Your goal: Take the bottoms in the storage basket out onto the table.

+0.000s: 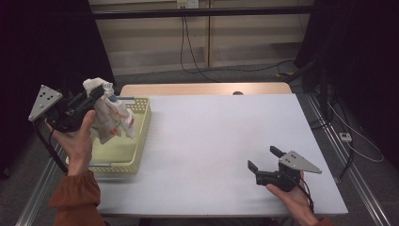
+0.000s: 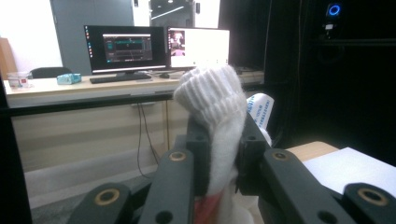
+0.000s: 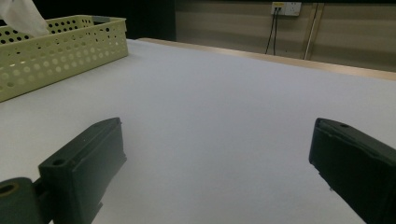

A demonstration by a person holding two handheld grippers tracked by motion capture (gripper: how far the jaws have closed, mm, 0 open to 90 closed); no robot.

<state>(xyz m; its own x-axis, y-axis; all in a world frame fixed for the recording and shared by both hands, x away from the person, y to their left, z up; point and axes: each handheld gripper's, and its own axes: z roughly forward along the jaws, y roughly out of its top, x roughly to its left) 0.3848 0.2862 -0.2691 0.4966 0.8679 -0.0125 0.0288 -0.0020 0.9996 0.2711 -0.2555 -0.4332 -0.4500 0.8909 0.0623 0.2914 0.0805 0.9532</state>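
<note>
My left claw [image 1: 96, 95] clamps a white sock [image 1: 110, 115] hanging below it above the basket [image 1: 141, 123]; right claw [image 1: 263, 159] gapes, resting low.

A sock [image 1: 109, 115] hangs above the basket [image 1: 141, 123] at the desk's [image 1: 221, 141] left edge; the right gripper [image 1: 264, 160] sits near its front right.

White ribbed sock [image 2: 212, 100] with red-orange patches lower down, pinched in the black left gripper [image 1: 94, 96]. Pale yellow-green basket [image 1: 141, 123], dotted all over with round holes, at the left. Table [image 1: 221, 141] top plain white, far edge light wood. Black right gripper [image 1: 265, 162] near right, grey plate on top.
</note>
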